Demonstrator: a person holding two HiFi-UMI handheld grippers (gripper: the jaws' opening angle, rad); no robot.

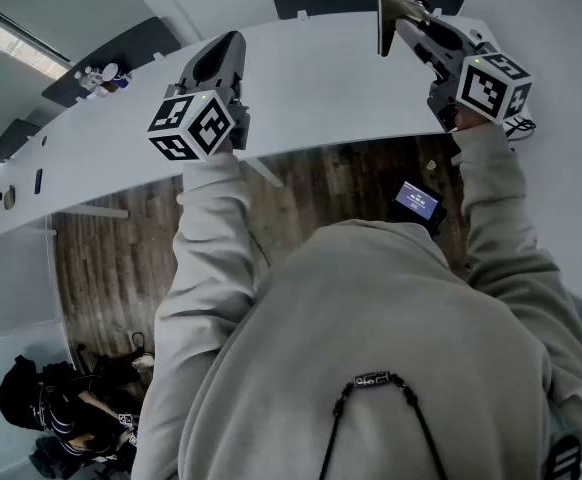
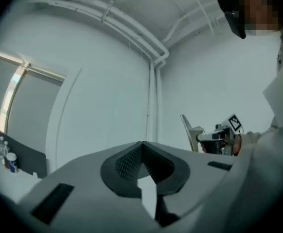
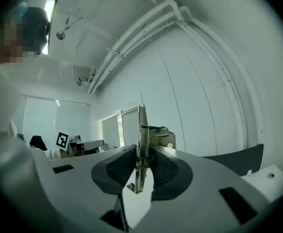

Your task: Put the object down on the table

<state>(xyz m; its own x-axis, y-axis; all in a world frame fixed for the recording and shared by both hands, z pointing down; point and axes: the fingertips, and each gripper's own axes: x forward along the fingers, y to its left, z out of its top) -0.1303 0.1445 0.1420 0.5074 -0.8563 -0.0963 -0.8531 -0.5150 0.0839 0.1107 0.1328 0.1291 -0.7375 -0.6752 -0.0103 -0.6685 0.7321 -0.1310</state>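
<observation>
While the right tongs (image 3: 140,152) are pinched on the thin metal clip (image 3: 142,125), gripping its flat plate edge-on with the spring part standing up past the tips, the clip hangs in the air above the white table (image 1: 311,88), not on it. My worry is the hold. A slick, narrow plate between the pads could swivel or slide out if I tilt or jolt on the way down. Letting go from up here would likely make it bounce, skid along the smooth top, or go over an edge. It may also topple if I set it down on its edge. The left tongs (image 2: 142,148) are closed on nothing and well apart from the clip, so they offer no backup catch.
</observation>
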